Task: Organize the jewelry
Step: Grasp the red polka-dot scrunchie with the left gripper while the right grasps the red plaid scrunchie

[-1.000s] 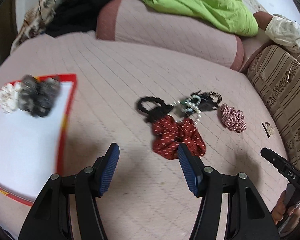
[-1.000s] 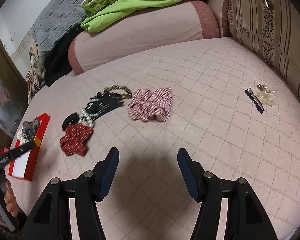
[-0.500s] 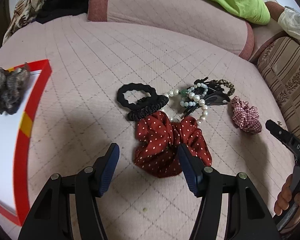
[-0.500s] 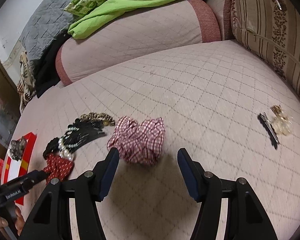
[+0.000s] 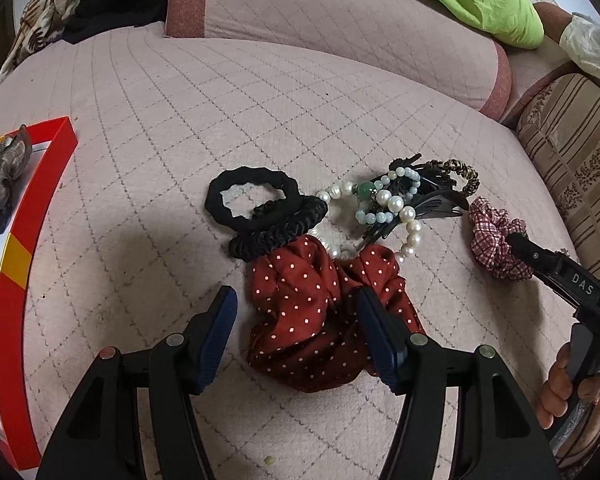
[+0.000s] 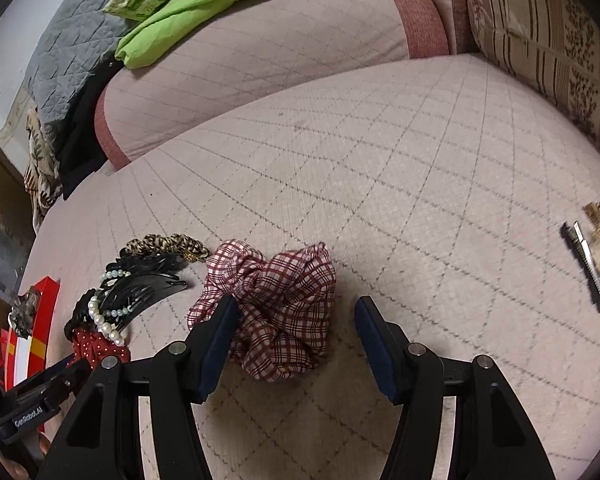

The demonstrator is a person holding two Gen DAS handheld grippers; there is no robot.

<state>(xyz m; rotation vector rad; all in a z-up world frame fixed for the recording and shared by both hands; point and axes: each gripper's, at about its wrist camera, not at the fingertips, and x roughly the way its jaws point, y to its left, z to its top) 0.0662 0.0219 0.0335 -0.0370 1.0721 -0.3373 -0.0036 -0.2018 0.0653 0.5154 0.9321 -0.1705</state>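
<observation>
1. Both tongs have dropped closer to the bed over the last second. The left tongs (image 5: 292, 336), which earlier looked over the whole spread with the red-edged tray large at the left, now frame the red dotted scrunchie (image 5: 320, 312).
2. The right tongs (image 6: 296, 336) have likewise closed in from a wide view and now straddle the checked scrunchie (image 6: 276, 304).
3. Both tongs stand about half open and hold nothing. Each scrunchie sits between the blue pads; the pads do not appear to press on the cloth.
4. This likely means 2 pickups are being lined up at once, each needing only a squeeze and a lift.
5. The red-edged tray (image 5: 28, 216), at the far left, already carries a grey scrunchie (image 5: 0, 176).
6. The red dotted scrunchie lies flat on the quilted bed cover (image 5: 220, 120), its long axis running roughly across the left view. A black hair tie (image 5: 252, 200) and a pearl bracelet (image 5: 400, 216) touch its far edge.
7. The checked scrunchie is bunched and rounded, slightly longer across the right view, with no clear pointing end.
8. A metal hair clip (image 6: 584, 260) lies well apart at the right.
</observation>
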